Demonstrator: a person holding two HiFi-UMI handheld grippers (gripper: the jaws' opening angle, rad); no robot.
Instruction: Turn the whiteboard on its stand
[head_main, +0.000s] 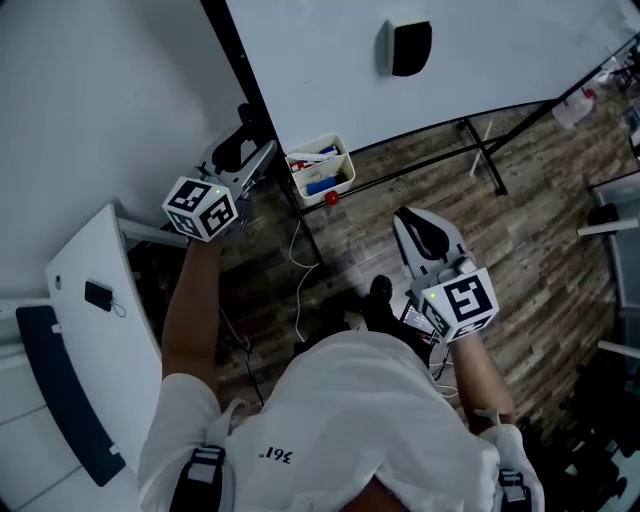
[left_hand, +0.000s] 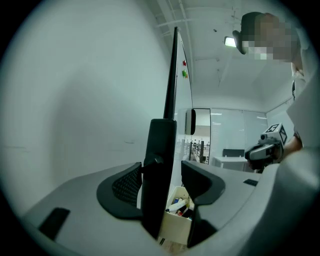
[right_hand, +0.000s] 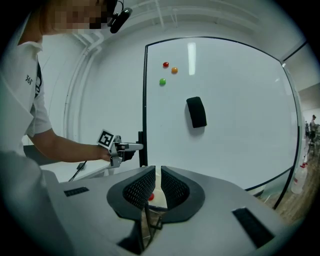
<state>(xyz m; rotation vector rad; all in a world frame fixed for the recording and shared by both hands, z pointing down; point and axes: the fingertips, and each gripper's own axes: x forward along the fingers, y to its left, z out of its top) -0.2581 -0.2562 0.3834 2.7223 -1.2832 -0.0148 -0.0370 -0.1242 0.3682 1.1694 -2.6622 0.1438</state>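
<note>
The whiteboard (head_main: 480, 60) stands upright on its black stand (head_main: 487, 155), with a black eraser (head_main: 405, 47) stuck to its face. My left gripper (head_main: 255, 150) is held level at the board's left edge. In the left gripper view the black edge frame (left_hand: 170, 90) runs up between the wide-open jaws of my left gripper (left_hand: 160, 177), close to the left pad (left_hand: 127, 184), with a gap to the right pad. My right gripper (head_main: 412, 218) hangs lower, away from the board, shut and empty. In the right gripper view this gripper (right_hand: 156, 182) faces the whiteboard (right_hand: 225, 140), its eraser (right_hand: 196, 112) and its coloured magnets (right_hand: 165, 64).
A white tray of markers (head_main: 320, 168) hangs under the board's lower left corner, with a red ball (head_main: 331, 198) beside it. A white cable (head_main: 298, 290) trails on the wooden floor. A white table (head_main: 100, 330) stands at my left, and a spray bottle (head_main: 575, 108) at the far right.
</note>
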